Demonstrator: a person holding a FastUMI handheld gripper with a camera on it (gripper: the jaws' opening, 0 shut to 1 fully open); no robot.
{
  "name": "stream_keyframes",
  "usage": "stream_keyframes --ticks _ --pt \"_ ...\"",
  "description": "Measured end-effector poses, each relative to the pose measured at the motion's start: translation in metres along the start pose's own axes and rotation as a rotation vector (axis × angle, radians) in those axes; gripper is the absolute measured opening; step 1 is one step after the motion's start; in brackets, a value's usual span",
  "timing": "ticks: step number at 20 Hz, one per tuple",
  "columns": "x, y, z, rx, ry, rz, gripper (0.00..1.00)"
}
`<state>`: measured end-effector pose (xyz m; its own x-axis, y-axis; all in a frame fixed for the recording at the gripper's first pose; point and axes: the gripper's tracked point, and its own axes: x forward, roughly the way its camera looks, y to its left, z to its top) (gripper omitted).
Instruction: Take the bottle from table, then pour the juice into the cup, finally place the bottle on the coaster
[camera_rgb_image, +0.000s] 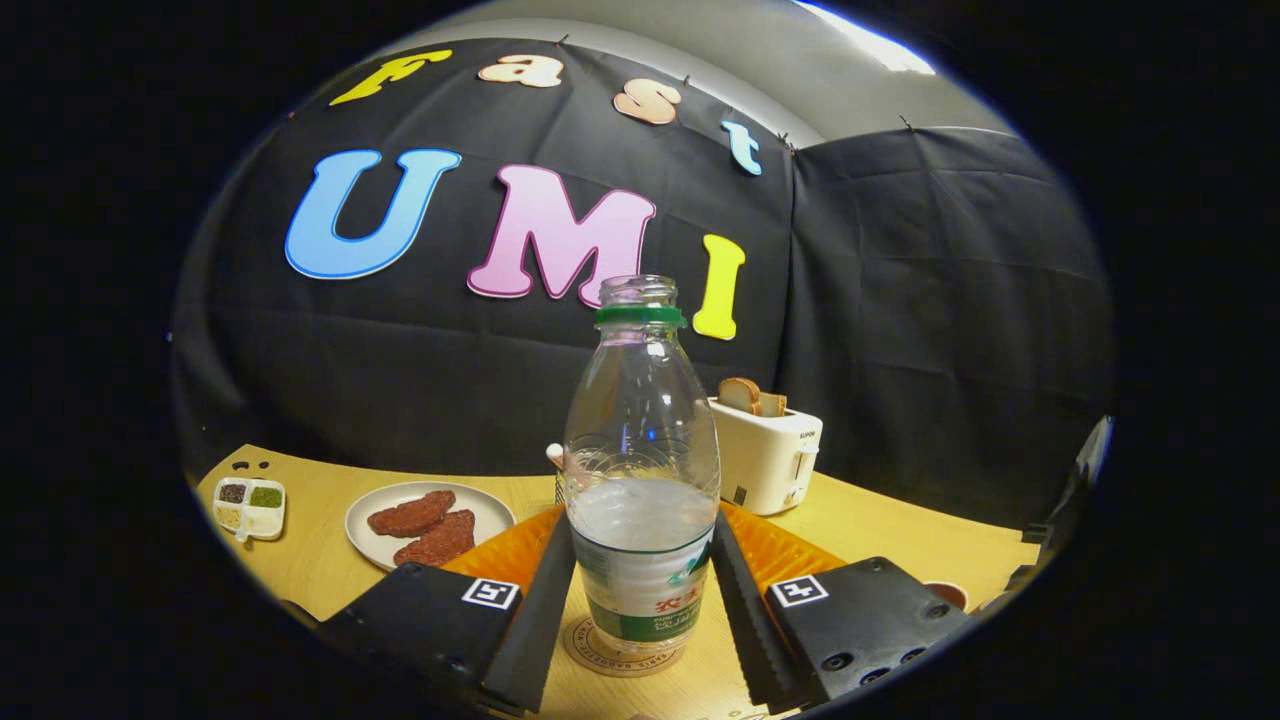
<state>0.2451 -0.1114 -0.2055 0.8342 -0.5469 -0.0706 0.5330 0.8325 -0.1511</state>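
Observation:
A clear plastic bottle (642, 470) with a green neck ring and no cap stands upright between my fingers. It is about a third full of pale liquid and has a green and white label. Its base rests on a round cork coaster (600, 650) on the wooden table (310, 560). My gripper (643, 590) is shut on the bottle, one finger pressing each side at label height. A small pale object (554, 456) peeks out behind the bottle's left side; I cannot tell what it is.
An orange ribbed mat (505, 550) lies just beyond the fingers. A white plate (375, 535) with two brown patties and a small condiment tray (250, 506) sit to the left. A white toaster (765, 455) with bread stands beyond on the right. A brown round rim (946, 593) shows at the right.

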Motion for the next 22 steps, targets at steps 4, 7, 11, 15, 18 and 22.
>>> stream_keyframes --ticks 4,7,11,15,18,22 --pt "0.015 0.003 -0.017 0.002 0.007 -0.004 0.76" --pt "0.02 0.005 -0.036 0.026 0.042 -0.001 0.76" --pt "0.019 0.005 -0.046 0.04 0.045 -0.007 0.76" --pt "0.022 0.008 -0.049 0.046 0.04 -0.012 0.76" --pt "0.019 0.007 -0.049 0.033 0.027 -0.021 0.77" --pt "0.015 0.002 -0.052 0.022 0.038 -0.039 0.87"
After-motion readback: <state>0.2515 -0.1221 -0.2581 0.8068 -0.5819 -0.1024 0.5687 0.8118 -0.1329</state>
